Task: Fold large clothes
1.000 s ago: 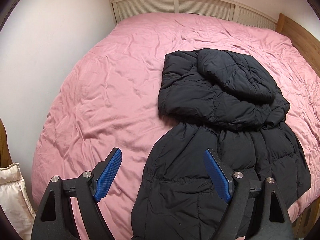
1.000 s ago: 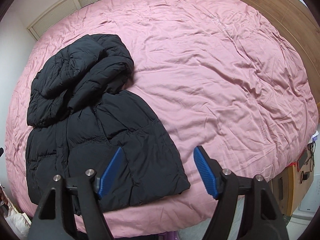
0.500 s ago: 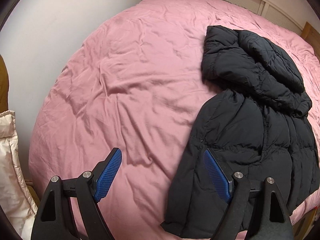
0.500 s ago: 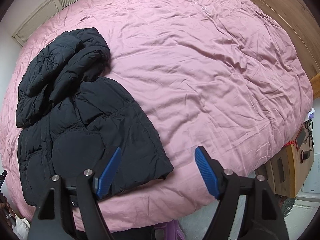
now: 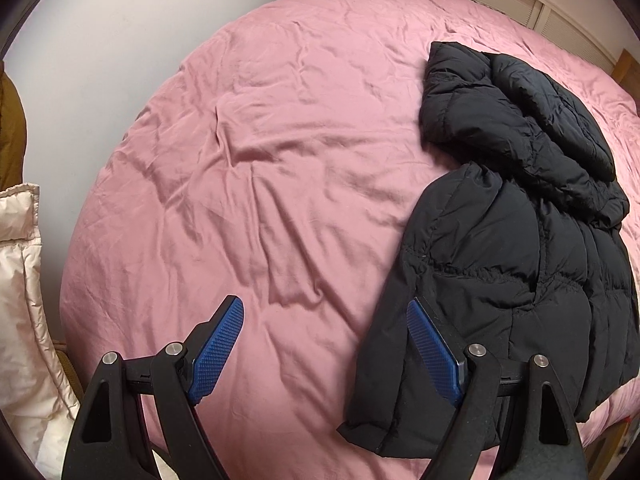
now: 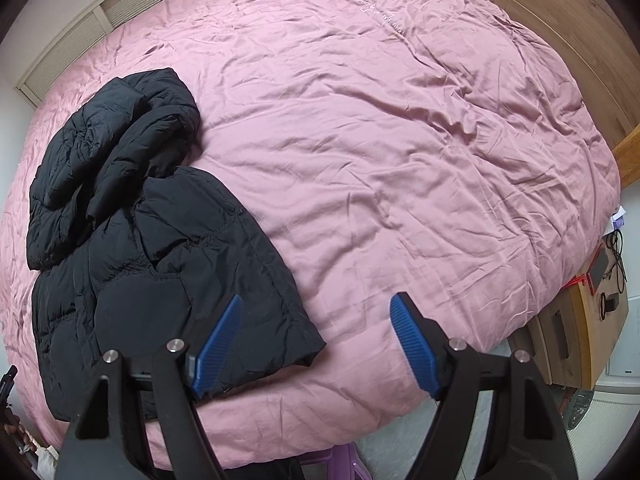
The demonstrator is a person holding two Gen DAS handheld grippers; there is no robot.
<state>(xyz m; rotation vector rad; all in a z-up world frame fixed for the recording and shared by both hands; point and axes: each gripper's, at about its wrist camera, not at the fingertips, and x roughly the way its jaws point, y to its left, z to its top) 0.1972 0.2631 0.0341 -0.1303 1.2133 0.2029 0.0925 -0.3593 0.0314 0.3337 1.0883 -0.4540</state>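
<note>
Both tongs are spread wide with nothing pinched. The left gripper (image 5: 324,344) hangs over bare pink duvet (image 5: 248,184), its right blue pad sitting over the near left edge of the black puffer jacket (image 5: 500,248) in the picture, but I can't tell if it's actually touching the fabric or just above it. The right gripper (image 6: 316,340) has its jaws apart too; its left pad overlaps the jacket's (image 6: 168,248) near right corner, the right pad is over plain duvet (image 6: 400,140). Same deal, contact is hard to call.

The jacket lies on the near part of the bed, roughly between the two grippers, hem toward the camera, with the top end bunched into a lumpy heap farther back. Can't make out sleeves or zipper for sure in that heap, it's all black on black. Its lower edge is partly hidden behind the gripper arms in both views.

Further out: a cream quilted thing (image 5: 20,280) is cut off at the left view's edge, with something brown (image 5: 12,128) above it, too cropped to name. A louvred panel (image 6: 68,48) runs behind the bed. In the right view a wooden nightstand (image 6: 580,340) with cables and small gadgets sits off the far corner, too small to identify, and a purple object (image 6: 336,460) pokes out below the bed edge, mostly hidden.
</note>
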